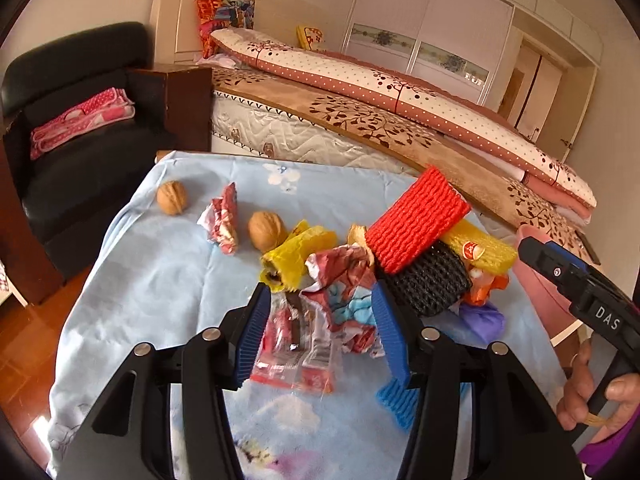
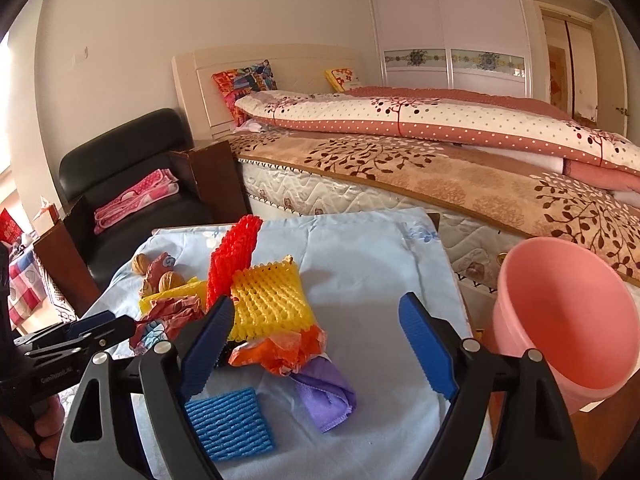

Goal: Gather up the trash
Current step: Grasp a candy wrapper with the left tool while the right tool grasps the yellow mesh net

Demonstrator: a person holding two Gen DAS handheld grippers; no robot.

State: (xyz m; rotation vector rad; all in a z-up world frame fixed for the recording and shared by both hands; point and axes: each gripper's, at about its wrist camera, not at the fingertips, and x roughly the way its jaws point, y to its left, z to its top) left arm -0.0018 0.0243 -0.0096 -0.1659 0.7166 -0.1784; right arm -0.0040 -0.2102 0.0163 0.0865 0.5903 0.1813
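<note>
A heap of trash lies on the light blue cloth (image 1: 160, 264): a red foam net (image 1: 416, 220), a yellow foam net (image 2: 268, 300), a black foam net (image 1: 432, 280), an orange wrapper (image 2: 280, 350) and a blue foam net (image 2: 230, 420). My left gripper (image 1: 320, 292) straddles a crumpled red and blue wrapper (image 1: 344, 300) and a clear red packet (image 1: 296, 356); its pads flank them with no clear squeeze. My right gripper (image 2: 316, 304) stands wide open over the orange wrapper and a purple cloth (image 2: 326, 396), holding nothing.
A pink bucket (image 2: 560, 312) stands off the table's right edge. Two walnuts (image 1: 172, 198) (image 1: 264, 230) and another red wrapper (image 1: 222, 220) lie at the far left. A bed (image 2: 440, 184) runs behind the table, with a black armchair (image 1: 72, 92) to the left.
</note>
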